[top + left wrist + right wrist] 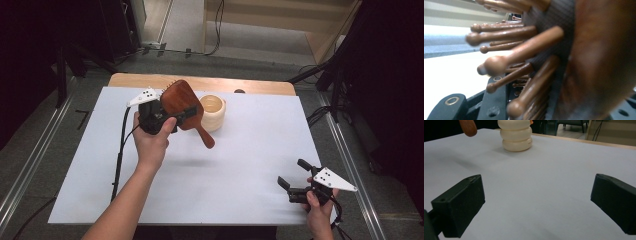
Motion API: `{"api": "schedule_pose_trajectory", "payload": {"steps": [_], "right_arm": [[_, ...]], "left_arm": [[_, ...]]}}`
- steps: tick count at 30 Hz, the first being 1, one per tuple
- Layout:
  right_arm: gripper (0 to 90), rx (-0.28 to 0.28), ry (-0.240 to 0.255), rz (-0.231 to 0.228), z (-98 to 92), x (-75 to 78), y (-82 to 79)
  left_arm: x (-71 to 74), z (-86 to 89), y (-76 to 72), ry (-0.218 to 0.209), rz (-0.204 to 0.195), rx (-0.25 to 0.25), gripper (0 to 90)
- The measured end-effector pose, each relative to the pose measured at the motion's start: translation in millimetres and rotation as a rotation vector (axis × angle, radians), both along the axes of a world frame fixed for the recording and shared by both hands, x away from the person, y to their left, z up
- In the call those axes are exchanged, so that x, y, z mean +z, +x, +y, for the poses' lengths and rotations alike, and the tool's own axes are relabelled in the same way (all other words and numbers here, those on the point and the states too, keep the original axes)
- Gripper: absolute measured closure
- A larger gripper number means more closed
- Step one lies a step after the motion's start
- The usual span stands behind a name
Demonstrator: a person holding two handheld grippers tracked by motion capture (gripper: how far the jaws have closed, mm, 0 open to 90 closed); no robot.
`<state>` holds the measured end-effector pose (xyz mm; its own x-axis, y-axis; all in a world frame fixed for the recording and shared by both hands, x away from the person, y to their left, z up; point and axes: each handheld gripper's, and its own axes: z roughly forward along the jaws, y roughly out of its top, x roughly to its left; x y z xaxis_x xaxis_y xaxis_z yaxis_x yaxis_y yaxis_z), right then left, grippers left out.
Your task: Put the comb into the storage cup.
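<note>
While the left claw clamps a hairbrush, the cup seems empty.

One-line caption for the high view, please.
Left gripper holds a wooden hairbrush above the table beside a cream holder; right gripper open.

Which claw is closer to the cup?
Left. The left claw holds the brush up right beside the cup. The right claw sits open far off, near the table's front corner.

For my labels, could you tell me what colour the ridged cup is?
Cream-white cup; the right gripper view shows it best.
</note>
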<state>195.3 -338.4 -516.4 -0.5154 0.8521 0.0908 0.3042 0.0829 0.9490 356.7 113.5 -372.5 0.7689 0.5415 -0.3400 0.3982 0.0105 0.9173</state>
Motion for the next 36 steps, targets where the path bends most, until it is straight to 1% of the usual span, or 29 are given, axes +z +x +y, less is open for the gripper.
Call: {"api": "schedule_pose_trajectory", "payload": {"steps": [3, 4, 9, 12, 16, 20, 22, 25, 30, 33, 36], "right_arm": [[0.0, -0.009, 0.001, -0.006, 0.2, 0.1, -1.1], [0.0, -0.012, 0.004, -0.005, 0.2, 0.1, -1.2], [0.0, -0.015, 0.010, -0.011, -0.6, -0.4, -1.0], [0.0, -0.013, 0.019, -0.011, -1.0, -0.6, -0.9], [0.0, -0.011, 0.024, -0.009, -1.2, -0.6, -0.7], [0.0, -0.009, 0.025, -0.010, -1.1, -0.9, -0.5], [0.0, -0.008, 0.027, -0.008, -1.0, -1.0, -0.3], [0.0, -0.008, 0.028, -0.010, -0.7, -1.2, -0.1], [0.0, -0.008, 0.032, -0.013, -1.7, -1.3, 0.4], [0.0, -0.006, 0.032, -0.011, -1.6, -1.4, 0.5], [0.0, -0.005, 0.033, -0.012, -1.5, -1.5, 0.5]], "left_arm": [[1.2, -0.5, 3.8, 0.003, 0.000, 0.003, 55.6], [1.6, -0.7, 5.2, -0.004, 0.002, 0.003, 55.6], [4.1, -1.5, 11.7, -0.007, -0.004, 0.006, 55.6], [6.2, -2.7, 14.8, -0.003, -0.009, 0.004, 55.5], [8.4, -4.0, 17.9, -0.014, -0.011, 0.003, 55.5], [9.1, -4.4, 21.7, -0.013, -0.017, 0.005, 55.5], [9.1, -4.1, 24.4, -0.018, -0.022, 0.008, 55.6], [10.2, -3.4, 28.2, -0.029, -0.020, 0.019, 55.6], [13.5, -4.1, 32.5, -0.026, -0.026, 0.025, 55.6], [14.2, -4.2, 35.3, -0.024, -0.036, 0.030, 55.6], [14.0, -4.0, 39.3, -0.027, -0.030, 0.035, 55.5]]}}
